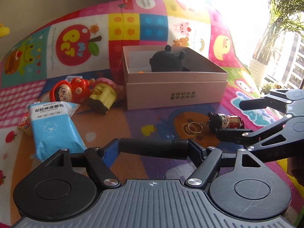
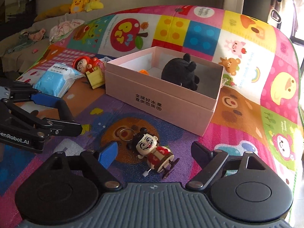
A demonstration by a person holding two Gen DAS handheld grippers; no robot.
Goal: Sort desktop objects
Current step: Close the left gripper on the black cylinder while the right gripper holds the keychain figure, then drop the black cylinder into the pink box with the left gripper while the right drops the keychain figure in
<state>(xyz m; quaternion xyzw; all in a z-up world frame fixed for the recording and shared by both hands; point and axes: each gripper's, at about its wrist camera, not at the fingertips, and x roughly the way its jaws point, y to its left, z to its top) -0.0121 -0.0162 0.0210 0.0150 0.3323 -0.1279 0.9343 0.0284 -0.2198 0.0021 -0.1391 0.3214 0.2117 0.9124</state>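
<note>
My left gripper (image 1: 153,148) is shut on a black cylinder (image 1: 148,149) held crosswise between its pads, low over the mat; the right wrist view also shows this gripper (image 2: 68,114) at the left. My right gripper (image 2: 154,150) is open, its fingers on either side of a small doll keychain (image 2: 153,152) that lies on its back on the mat, pads clear of it. An open pink cardboard box (image 2: 161,102) stands just beyond, with a black plush toy (image 2: 180,72) and something orange (image 2: 144,71) inside.
Left of the box lie a red-hooded doll (image 1: 64,92), a yellow cup-shaped toy (image 1: 102,96), a blue pack of cotton pads (image 1: 55,129) and a tiny figure (image 1: 24,125). All rest on a colourful play mat (image 1: 152,117). A sofa with plush toys (image 2: 81,1) stands behind.
</note>
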